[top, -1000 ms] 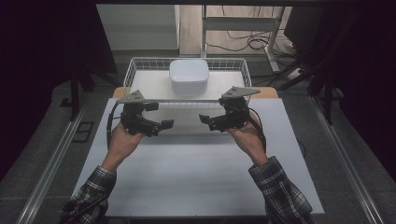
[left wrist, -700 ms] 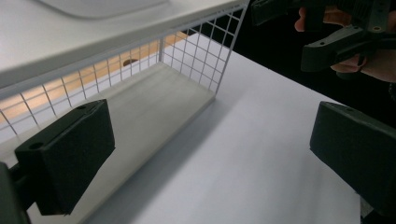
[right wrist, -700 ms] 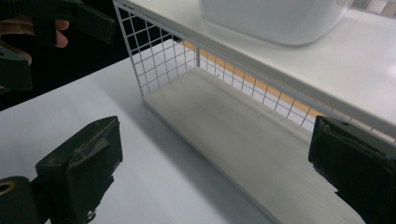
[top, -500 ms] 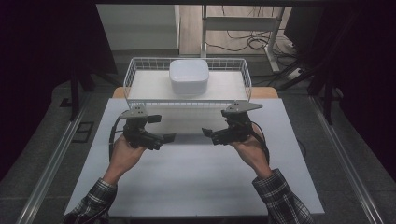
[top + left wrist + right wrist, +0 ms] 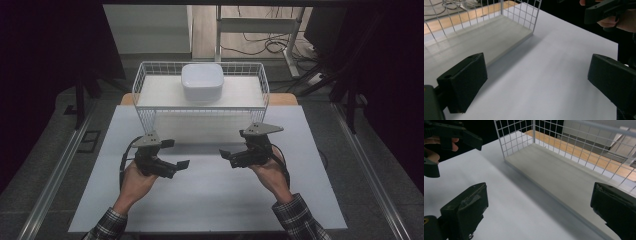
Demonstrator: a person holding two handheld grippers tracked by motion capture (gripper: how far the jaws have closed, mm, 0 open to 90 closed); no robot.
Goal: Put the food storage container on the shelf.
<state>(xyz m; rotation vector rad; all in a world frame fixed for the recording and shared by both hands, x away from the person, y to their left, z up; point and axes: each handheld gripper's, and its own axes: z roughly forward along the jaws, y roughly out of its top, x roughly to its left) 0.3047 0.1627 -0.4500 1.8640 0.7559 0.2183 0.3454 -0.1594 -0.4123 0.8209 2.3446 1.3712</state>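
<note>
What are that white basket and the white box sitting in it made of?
The basket looks like thin metal wire with a white coating: an open square grid on a pale flat base. The box looks like smooth, slightly glossy plastic with rounded corners, though glazed ceramic is possible.

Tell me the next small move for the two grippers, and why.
Probably bring both forward toward the white wire basket. The left gripper and right gripper hover open and empty over the white tabletop, apart from the white rounded square container in that basket.
</note>
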